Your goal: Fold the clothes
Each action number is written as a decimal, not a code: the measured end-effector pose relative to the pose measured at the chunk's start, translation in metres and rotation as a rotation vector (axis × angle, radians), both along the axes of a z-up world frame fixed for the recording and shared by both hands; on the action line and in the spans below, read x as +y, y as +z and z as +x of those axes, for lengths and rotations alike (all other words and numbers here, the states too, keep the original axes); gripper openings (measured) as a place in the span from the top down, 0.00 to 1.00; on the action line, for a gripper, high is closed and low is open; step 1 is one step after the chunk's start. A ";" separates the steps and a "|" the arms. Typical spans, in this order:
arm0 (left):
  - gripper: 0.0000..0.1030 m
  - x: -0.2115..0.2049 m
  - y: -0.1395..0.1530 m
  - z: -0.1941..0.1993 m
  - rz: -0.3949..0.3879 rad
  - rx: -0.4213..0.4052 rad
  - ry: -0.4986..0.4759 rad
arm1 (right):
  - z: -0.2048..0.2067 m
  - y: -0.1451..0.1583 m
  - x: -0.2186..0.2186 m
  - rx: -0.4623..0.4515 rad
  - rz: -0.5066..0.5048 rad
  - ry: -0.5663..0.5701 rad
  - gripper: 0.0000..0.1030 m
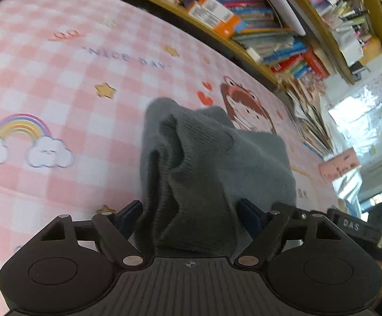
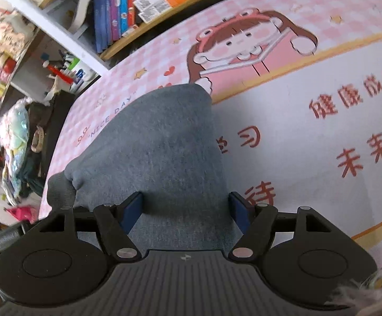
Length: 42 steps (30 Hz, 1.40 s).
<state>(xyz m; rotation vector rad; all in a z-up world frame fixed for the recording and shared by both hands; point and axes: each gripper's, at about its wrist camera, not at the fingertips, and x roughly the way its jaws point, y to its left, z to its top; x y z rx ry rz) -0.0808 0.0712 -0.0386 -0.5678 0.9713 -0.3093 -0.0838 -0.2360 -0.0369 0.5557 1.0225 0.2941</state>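
A grey knit garment [image 1: 206,158] lies bunched on the pink checked mat [image 1: 46,79]. In the left wrist view its ribbed edge is gathered in folds between the blue pads of my left gripper [image 1: 191,210], whose jaws stand wide apart around the cloth. In the right wrist view the same garment [image 2: 159,142] lies flatter and reaches toward the cartoon girl print. My right gripper [image 2: 185,205] is open too, with its fingers on either side of the cloth's near end. The other gripper's black body [image 1: 359,226] shows at the right of the left wrist view.
A wooden bookshelf [image 1: 243,18] packed with books runs along the mat's far edge. It also shows in the right wrist view [image 2: 127,8]. Toys and bags [image 2: 19,137] pile up beside the mat's left side. The mat [image 2: 309,131] carries printed red characters.
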 end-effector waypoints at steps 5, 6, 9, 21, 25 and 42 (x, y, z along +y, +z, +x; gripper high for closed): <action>0.43 -0.002 -0.008 0.004 -0.028 0.022 0.013 | -0.003 0.006 0.005 -0.017 -0.013 0.008 0.60; 0.45 -0.003 -0.005 0.003 -0.014 0.015 0.013 | -0.007 0.015 0.012 -0.067 -0.054 0.040 0.68; 0.51 -0.009 0.007 -0.001 0.038 -0.016 0.019 | -0.021 0.035 0.030 -0.199 -0.152 0.128 0.71; 0.40 -0.001 -0.002 0.001 -0.010 0.027 0.021 | -0.005 0.008 0.011 -0.047 -0.044 0.041 0.48; 0.37 0.000 -0.008 0.004 -0.035 0.052 0.030 | 0.000 -0.002 0.007 -0.001 -0.003 0.019 0.45; 0.49 0.008 0.020 -0.013 -0.054 -0.080 -0.007 | -0.033 0.041 0.037 -0.225 -0.103 0.078 0.69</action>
